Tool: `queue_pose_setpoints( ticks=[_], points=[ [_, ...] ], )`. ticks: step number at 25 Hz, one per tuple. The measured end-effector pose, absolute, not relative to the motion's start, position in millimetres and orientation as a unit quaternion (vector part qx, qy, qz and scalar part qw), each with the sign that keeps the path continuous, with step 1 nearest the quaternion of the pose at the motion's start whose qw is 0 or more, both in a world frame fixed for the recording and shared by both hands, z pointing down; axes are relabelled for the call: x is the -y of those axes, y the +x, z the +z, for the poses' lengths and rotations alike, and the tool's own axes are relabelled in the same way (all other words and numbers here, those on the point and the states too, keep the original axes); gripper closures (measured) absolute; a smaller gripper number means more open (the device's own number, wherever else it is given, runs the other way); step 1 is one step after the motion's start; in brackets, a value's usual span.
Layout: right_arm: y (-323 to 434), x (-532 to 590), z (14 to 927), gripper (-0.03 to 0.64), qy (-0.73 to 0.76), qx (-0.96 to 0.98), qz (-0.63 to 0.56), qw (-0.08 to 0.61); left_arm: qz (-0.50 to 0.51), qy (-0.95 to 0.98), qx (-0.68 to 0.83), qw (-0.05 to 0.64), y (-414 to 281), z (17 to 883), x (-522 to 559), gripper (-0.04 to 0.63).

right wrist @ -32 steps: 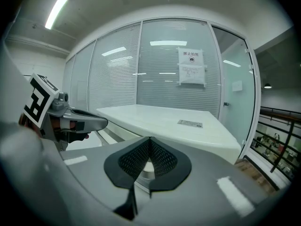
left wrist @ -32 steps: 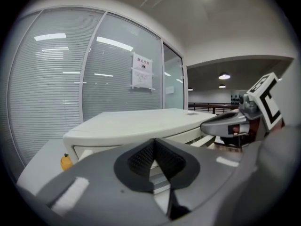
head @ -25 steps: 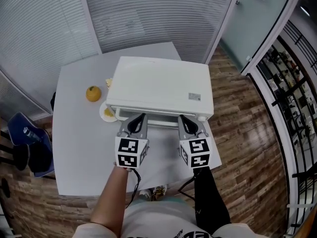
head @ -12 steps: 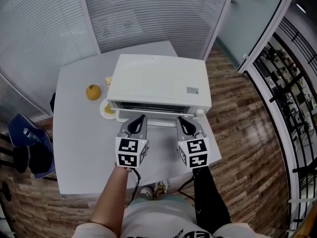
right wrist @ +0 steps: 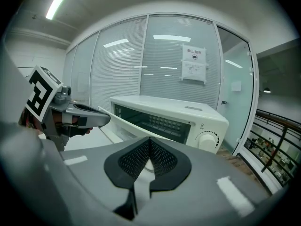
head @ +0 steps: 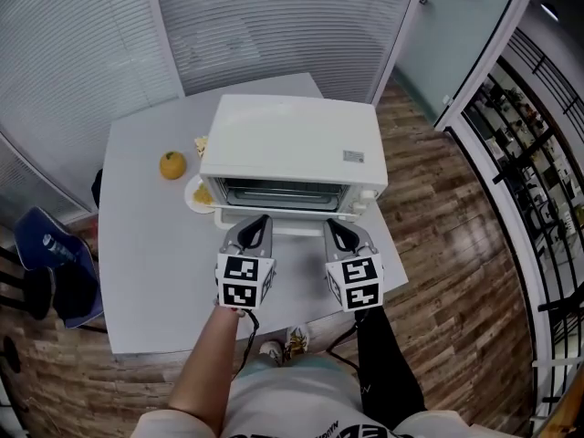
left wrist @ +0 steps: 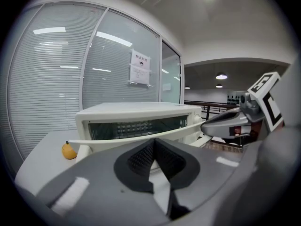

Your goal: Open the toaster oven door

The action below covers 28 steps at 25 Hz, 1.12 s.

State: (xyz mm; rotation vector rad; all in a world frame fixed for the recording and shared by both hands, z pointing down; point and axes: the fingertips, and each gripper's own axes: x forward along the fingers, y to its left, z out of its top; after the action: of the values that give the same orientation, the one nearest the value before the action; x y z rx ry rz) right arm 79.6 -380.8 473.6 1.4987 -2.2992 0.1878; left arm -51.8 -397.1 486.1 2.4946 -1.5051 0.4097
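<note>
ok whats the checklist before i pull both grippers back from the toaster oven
1. Door of the toaster oven swung down, inside showing: ok.
2. Door all the way down to its stop: cannot tell.
3. Left gripper jaws together, nothing between them: ok.
4. Right gripper jaws together, nothing between them: ok.
5. Yellow fruit on the table, left of the oven and apart from the door: ok.
6. Plate at the oven's left front corner clear of the door: cannot tell.
</note>
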Motion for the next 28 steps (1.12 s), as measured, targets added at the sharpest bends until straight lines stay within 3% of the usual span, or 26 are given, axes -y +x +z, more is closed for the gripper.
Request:
queue_pose_setpoints(
  ticks=[28],
  points=[
    [63,309,540,0.614,0.523,0.806,0.112,0.255,0.181,0.844,0.482,0.154,-55,555,329,0.538]
  ],
)
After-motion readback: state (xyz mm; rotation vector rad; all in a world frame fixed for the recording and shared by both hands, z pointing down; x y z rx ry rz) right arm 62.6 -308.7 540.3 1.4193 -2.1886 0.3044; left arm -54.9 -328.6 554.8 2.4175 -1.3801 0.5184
